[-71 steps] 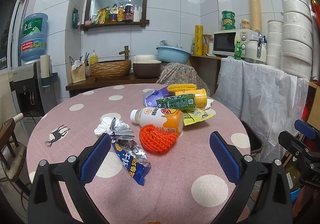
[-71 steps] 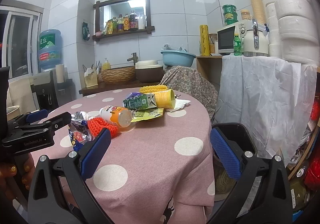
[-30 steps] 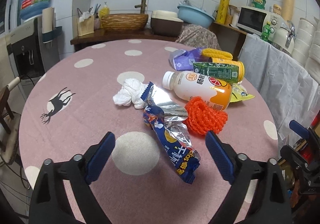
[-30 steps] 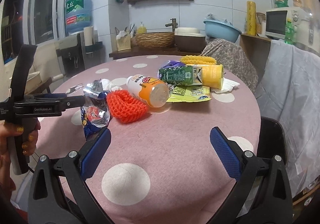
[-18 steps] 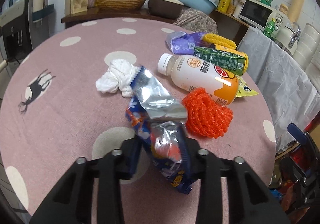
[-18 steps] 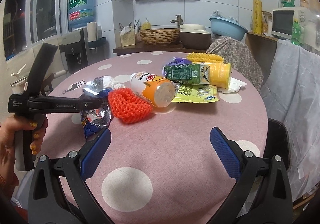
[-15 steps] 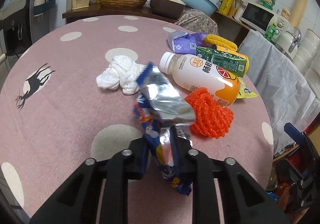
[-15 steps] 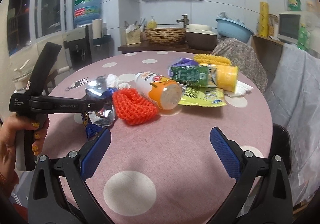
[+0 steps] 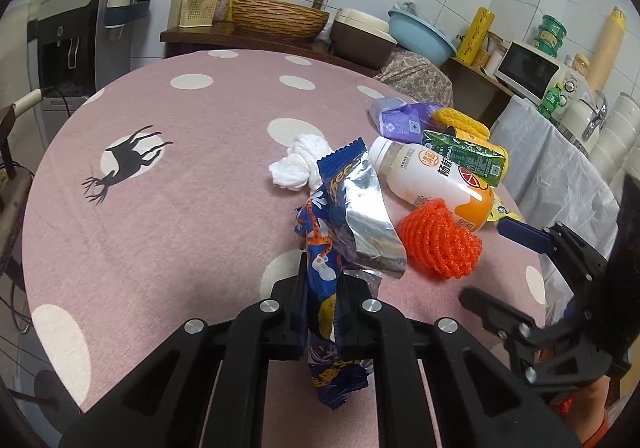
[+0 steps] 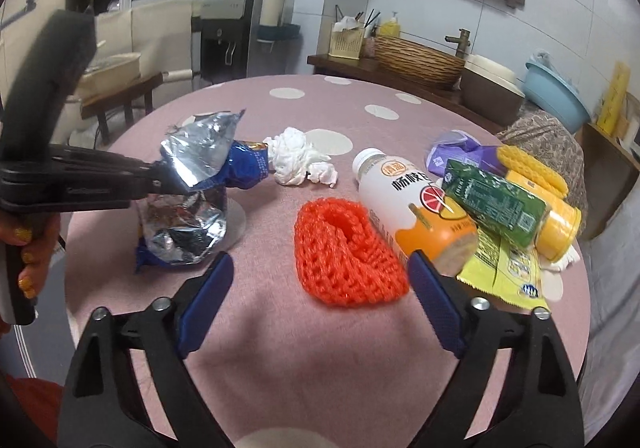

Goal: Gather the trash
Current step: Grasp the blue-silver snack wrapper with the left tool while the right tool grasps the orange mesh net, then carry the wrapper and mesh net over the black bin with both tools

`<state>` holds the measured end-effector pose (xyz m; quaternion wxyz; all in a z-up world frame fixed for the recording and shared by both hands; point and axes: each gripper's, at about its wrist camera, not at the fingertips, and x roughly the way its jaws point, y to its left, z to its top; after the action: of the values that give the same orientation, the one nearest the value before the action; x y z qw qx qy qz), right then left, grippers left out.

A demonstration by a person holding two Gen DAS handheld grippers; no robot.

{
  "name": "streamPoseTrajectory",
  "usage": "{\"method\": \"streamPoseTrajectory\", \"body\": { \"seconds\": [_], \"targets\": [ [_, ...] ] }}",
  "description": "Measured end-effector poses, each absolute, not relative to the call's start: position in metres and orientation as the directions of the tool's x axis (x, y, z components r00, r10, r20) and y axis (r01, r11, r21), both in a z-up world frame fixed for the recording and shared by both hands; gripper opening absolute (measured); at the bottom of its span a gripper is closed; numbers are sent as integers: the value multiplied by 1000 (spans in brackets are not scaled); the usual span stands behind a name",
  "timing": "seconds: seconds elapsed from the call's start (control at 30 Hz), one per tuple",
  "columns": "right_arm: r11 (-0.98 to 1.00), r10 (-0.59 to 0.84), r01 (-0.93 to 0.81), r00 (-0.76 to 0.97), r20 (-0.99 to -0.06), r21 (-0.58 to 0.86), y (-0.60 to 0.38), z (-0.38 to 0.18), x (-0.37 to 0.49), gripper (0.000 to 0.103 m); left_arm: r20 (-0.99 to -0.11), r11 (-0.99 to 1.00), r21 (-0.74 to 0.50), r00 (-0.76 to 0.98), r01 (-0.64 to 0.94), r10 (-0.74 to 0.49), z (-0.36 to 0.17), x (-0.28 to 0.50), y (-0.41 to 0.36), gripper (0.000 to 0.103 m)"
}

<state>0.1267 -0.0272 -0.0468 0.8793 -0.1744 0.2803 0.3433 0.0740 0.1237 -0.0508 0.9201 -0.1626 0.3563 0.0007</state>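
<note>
The left gripper is clamped on the blue and silver snack wrapper, its jaws closing the last bit with the foil squeezed between the pads; the wrapper's torn top stands up ahead of the tips and its tail hangs below them. Just beyond the wrapper lies a crumpled white tissue on the pink dotted tablecloth.

The right gripper has its jaws wide apart and closing, with the near edge of the orange mesh net between the blue pads, not yet pressed. Past the net's right side lies a white and orange bottle, and beyond it a green carton on a yellow canister.
</note>
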Motion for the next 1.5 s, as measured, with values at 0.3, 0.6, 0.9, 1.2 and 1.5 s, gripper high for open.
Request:
{"method": "streamPoseTrajectory", "body": {
  "seconds": [0.3,0.6,0.9,1.2,1.5],
  "targets": [
    [718,424,-670,634,-646,-186,-10,-59,146,53,-645,943,-320,751,-96,-143,-52,72,122,10],
    [733,413,-656,642,-646,-182,-16,-64,141,19,-636,946,-316,757,-74,-153,-52,70,119,10],
    [759,560,-647,591,-580,72,-71,-47,121,18,-593,952,-304,775,37,-219,-30,63,86,10],
    [853,510,-491,710,-485,178,-168,-27,105,18,-563,918,-252,725,308,-397,-2,104,6,10],
    [967,251,-191,827,-503,168,-289,-38,125,18,-576,797,-191,592,573,-564,20,172,-120,10]
  ]
}}
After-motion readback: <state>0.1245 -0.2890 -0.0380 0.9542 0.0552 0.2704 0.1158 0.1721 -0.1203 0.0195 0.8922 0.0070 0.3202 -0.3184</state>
